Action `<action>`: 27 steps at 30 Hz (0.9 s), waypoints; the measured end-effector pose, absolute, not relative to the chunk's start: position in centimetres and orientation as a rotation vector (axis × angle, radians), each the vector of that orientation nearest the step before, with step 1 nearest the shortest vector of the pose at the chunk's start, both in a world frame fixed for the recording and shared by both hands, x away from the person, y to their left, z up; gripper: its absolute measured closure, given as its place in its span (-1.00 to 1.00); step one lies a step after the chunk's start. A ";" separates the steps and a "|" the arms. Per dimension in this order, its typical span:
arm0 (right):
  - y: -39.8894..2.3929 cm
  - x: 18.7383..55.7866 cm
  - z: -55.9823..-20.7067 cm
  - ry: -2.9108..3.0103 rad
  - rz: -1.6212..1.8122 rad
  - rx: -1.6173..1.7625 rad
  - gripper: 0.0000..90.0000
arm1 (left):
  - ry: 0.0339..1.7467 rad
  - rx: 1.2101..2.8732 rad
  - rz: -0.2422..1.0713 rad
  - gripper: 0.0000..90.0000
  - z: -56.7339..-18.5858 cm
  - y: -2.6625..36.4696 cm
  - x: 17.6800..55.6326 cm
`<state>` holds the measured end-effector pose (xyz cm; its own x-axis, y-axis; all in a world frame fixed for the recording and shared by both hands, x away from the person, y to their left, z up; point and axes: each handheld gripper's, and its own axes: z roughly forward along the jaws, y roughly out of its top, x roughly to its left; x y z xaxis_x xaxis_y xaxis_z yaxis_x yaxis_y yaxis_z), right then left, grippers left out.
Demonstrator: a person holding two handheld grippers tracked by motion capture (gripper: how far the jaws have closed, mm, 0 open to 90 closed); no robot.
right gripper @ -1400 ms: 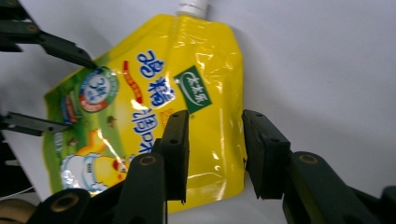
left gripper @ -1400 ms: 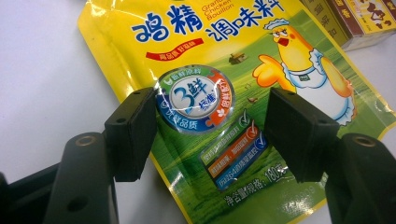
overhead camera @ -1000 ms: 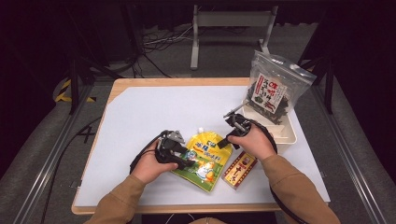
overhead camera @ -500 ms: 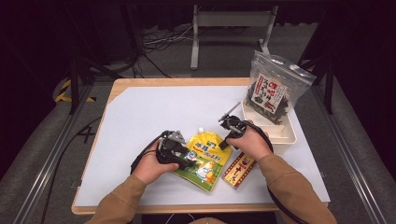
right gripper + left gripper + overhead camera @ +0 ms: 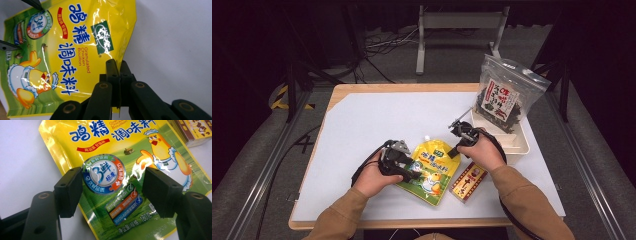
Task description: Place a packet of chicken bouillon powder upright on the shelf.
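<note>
While the yellow pouch (image 5: 428, 170) lies flat on the white table (image 5: 362, 125) just in front of me, I work it from both sides. My right gripper (image 5: 118, 65) has just been closing, and its jaws now pinch one edge of the pouch, the thin film caught between the pads; I judge that this grip is there to lift or steady that edge. My left gripper (image 5: 112, 187) hangs over the other half of the pouch with its jaws spread wide, one pad over the pouch's edge and one over its printed face. Whether they touch the film I cannot tell, and they clamp nothing; I read this as a guard to keep the pouch from sliding. A small red box (image 5: 468, 181) sits just beside the pouch, on my right. Farther back on the right, a white tray (image 5: 517, 145) holds an upright clear bag (image 5: 507, 95) of dark dried food, well apart from the work.
</note>
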<state>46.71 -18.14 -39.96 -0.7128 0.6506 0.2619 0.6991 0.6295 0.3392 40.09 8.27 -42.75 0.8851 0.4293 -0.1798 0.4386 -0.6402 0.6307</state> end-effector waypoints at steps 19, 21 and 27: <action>-17.6 44.2 -34.1 -2.775 -0.867 -0.996 1.00 | 0.653 2.238 0.063 -0.30 -39.4 11.6 40.2; -17.3 43.8 -33.3 -2.799 -0.879 -0.965 1.00 | 0.657 2.228 0.067 -0.30 -39.2 11.9 40.2; -16.4 42.8 -31.5 -2.875 -0.911 -0.897 1.00 | 0.689 2.179 0.068 -0.31 -38.4 13.3 40.2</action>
